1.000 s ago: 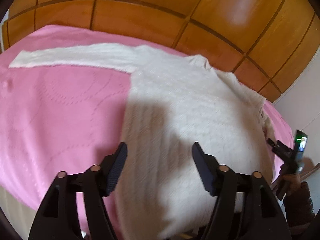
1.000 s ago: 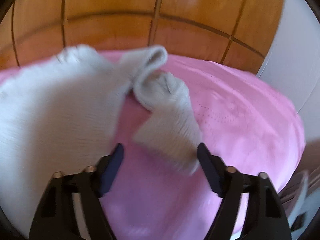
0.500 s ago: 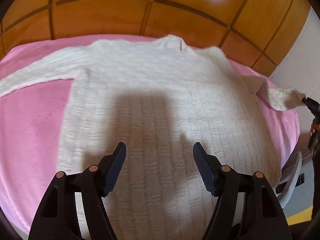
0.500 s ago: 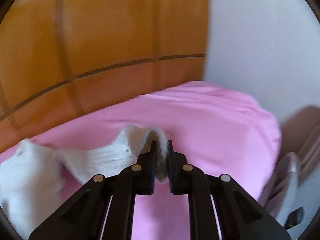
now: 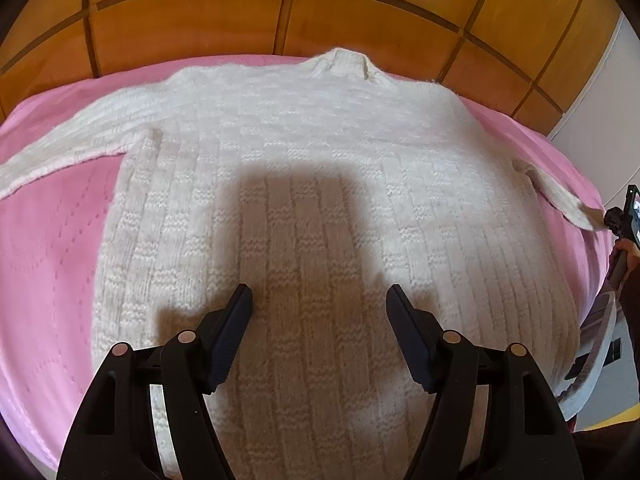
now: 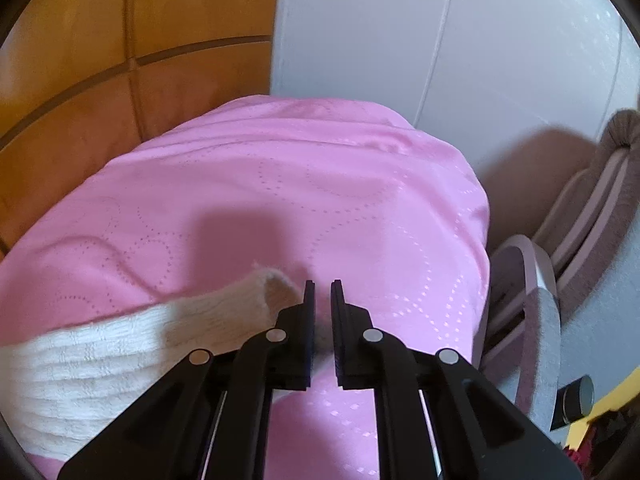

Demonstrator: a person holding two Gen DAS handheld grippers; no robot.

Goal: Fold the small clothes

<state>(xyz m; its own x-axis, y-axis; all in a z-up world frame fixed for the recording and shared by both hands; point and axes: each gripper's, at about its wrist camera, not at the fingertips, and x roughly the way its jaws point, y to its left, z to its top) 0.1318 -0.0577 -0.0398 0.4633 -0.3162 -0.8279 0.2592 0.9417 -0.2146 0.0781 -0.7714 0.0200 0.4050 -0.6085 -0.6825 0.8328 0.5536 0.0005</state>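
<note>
Left gripper (image 5: 319, 300) spread above white sweater (image 5: 320, 184), right gripper (image 6: 322, 292) nearly closed beside sleeve cuff (image 6: 264, 296), grip unclear

Bare pink quilted bedspread (image 6: 280, 184) lay open far and right; the orange wooden panelled headboard (image 5: 192, 16) blocked the far side, a brown cushioned chair (image 6: 600, 200) the right.

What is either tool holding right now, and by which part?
Right tool pinches the white sweater's sleeve cuff; left tool holds nothing.
</note>
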